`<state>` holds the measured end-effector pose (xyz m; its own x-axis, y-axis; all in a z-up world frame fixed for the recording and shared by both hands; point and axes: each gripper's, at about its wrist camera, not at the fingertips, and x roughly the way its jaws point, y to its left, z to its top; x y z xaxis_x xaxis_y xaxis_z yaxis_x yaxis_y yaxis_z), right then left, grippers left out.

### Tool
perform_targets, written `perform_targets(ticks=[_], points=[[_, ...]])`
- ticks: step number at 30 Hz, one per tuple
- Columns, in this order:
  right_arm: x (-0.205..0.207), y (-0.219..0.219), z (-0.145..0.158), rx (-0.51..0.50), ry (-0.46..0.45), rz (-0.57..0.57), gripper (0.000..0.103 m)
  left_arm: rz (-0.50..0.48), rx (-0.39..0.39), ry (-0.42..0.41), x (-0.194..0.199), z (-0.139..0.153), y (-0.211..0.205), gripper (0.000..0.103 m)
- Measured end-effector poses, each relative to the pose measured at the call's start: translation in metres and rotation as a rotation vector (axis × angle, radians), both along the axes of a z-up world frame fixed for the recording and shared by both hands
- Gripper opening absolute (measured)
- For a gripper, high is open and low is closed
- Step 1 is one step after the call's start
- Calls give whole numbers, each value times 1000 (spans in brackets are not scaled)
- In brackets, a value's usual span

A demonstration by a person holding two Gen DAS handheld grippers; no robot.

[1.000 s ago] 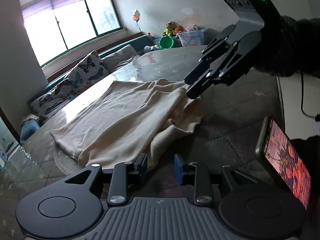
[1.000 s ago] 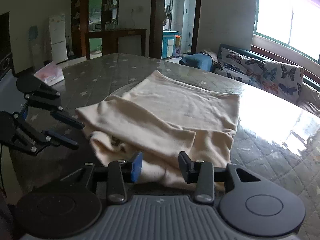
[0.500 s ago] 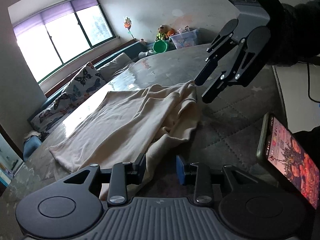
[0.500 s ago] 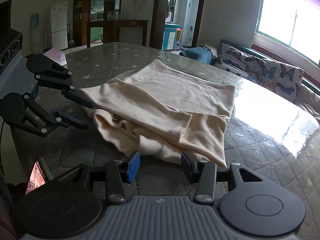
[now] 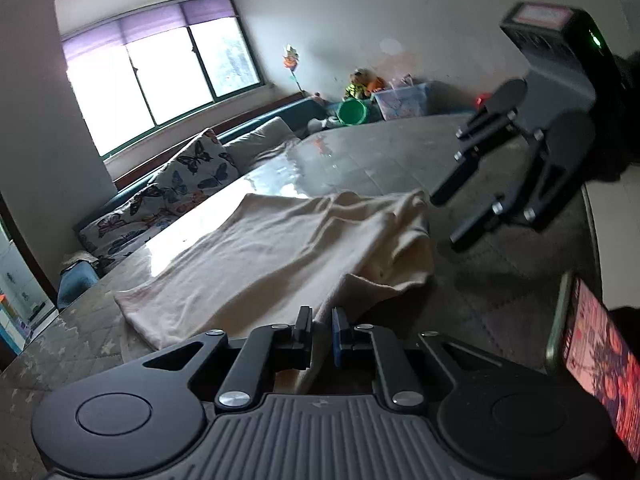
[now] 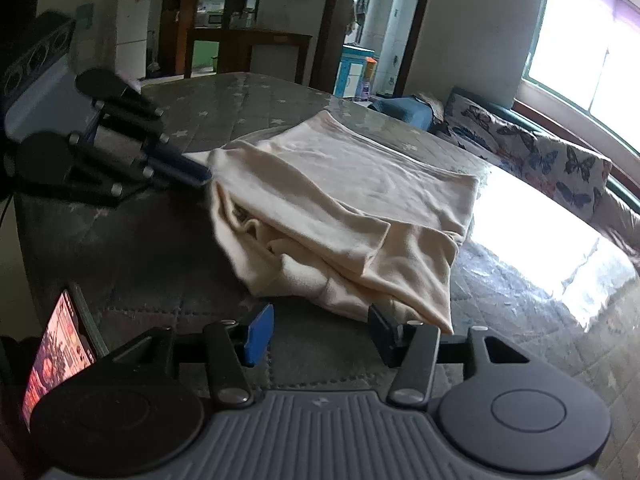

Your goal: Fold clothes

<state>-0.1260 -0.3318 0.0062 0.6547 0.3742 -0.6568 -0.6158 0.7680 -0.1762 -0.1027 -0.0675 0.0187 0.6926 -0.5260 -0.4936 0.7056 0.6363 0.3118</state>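
- The left gripper has just been closing and now pinches a near edge of the cream garment, cloth caught between its pads.
- The right gripper has just been opening; its jaws stand apart, nothing between them, the garment's folded corner just ahead.
- The garment lies partly folded on the quilted table, near the edge closest to the person, its long axis running away toward the window-side edge.
- Soft, light and limp, it will likely sag and drag; hems and corners look the best holds.
- A phone stands at the table's near edge.
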Motion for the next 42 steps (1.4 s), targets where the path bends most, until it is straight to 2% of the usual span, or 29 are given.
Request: perform_targets(ticks=[7,9,15,19,22,26,31,34,37,38,39,42], points=[[-8,9,-7,-80,-97,36,60,33,-53,31,11,8,4,10],[-8,12,-9,-93,-122,46,60,41,-66,37,13,11,6,6],[-2,20,-17,-125,-175,88,61,66,-101,53,21,18,10,6],[-1,24,-17,-144,-210,115,59,27,-93,69,17,18,14,6],[3,24,-15,-123,-207,112,59,-15,-72,71,11,16,17,12],[13,20,-10,-69,-181,82,59,-61,-54,58,0,13,18,29],[21,19,-8,-55,-163,72,59,-141,-10,25,-12,5,10,30],[23,19,-8,-52,-155,71,60,-154,26,-5,-14,-1,2,30],[23,19,-9,-55,-155,73,60,-159,34,-24,-13,-6,-3,25],[23,19,-9,-56,-156,74,60,-152,32,-24,-12,-6,-4,14],[22,19,-9,-58,-156,77,60,-145,21,-18,-10,-5,-4,9],[21,18,-10,-62,-156,85,61,-120,-11,-1,-4,-3,-3,7]])
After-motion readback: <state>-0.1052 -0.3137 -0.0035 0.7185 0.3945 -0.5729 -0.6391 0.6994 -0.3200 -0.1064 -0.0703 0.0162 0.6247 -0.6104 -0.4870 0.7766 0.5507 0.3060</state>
